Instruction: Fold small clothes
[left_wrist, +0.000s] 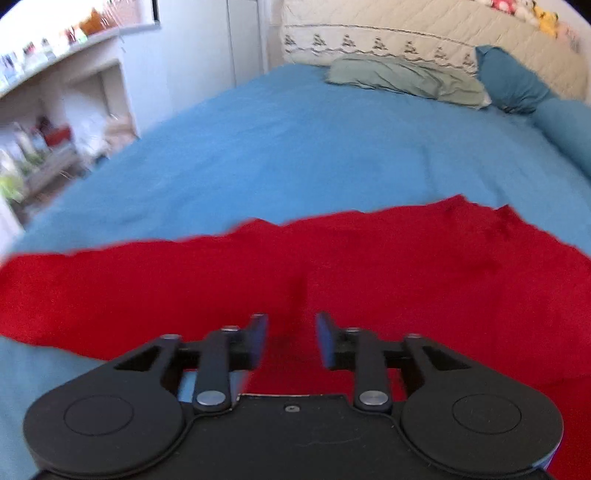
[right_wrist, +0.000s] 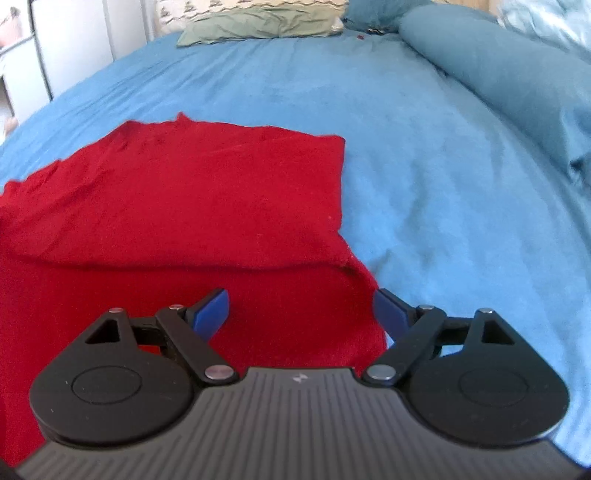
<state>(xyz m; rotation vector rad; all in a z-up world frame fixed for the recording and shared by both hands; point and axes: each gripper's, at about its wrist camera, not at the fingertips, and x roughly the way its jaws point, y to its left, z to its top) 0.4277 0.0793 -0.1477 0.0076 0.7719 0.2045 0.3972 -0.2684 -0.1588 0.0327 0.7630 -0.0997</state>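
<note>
Nearest in the left view, the left gripper (left_wrist: 291, 341) hangs over the red garment (left_wrist: 332, 280) with its jaws a narrow gap apart and nothing between them. Nearest in the right view, the right gripper (right_wrist: 301, 314) stands much wider, also empty, straddling the garment's (right_wrist: 177, 206) side edge at about 3 o'clock.

That garment lies spread on the blue bedsheet (left_wrist: 277, 147), with a crease or folded layer running across it just ahead of the right fingers; whether it is a true fold I cannot say through the blur.

Risk, as I judge it: a pinch here could take the sheet along with the cloth, or only the top layer, and a lift would then drag the garment askew and spoil the fold.

Only the right view shows the garment's squared far corner at 12 o'clock and the rolled duvet (right_wrist: 498, 74) at 1 o'clock. Only the left view shows the shelves (left_wrist: 55, 122) at 10 o'clock. A green pillow (left_wrist: 402, 79) lies farthest off.
</note>
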